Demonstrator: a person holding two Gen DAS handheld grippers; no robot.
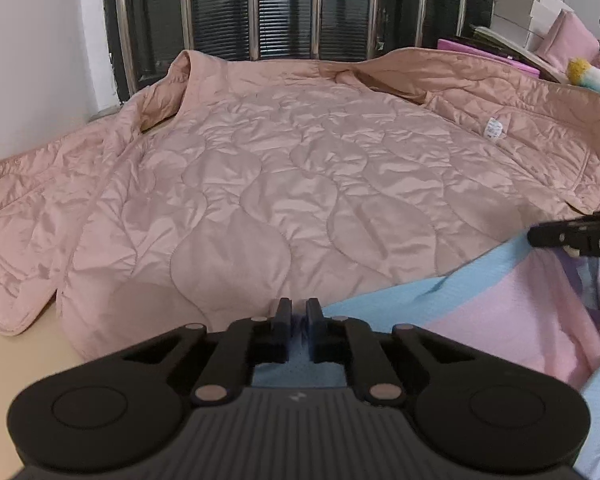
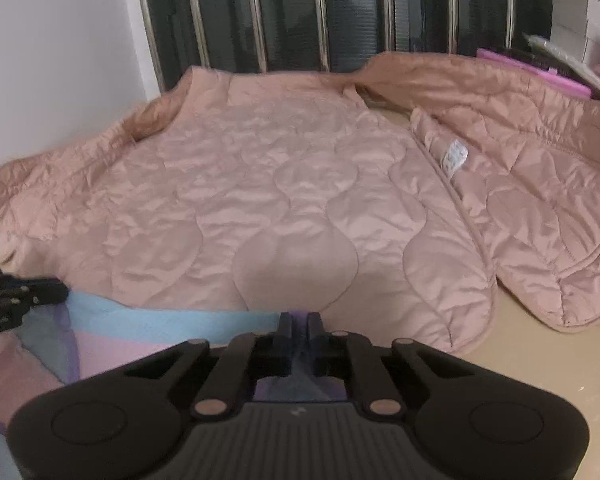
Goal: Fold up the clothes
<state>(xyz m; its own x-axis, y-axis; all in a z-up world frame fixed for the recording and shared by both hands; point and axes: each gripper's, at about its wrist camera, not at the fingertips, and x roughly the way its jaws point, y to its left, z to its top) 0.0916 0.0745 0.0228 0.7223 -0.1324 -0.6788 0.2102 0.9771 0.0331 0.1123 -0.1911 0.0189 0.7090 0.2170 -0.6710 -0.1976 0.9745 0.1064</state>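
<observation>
Both grippers pinched the blue-and-pink garment in front of the quilted jacket.
The left gripper (image 1: 299,312) and right gripper (image 2: 299,326) each clamped the blue-and-pink garment (image 1: 512,300); the quilted jacket (image 1: 284,184) lay spread just beyond.

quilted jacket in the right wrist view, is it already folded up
No, the quilted jacket lies spread open and flat on the table, both front panels flung out to the sides and its white label exposed.

Dim, even indoor light, soft shadows, right wrist view slightly blurred, fisheye bending and dark corners
</observation>
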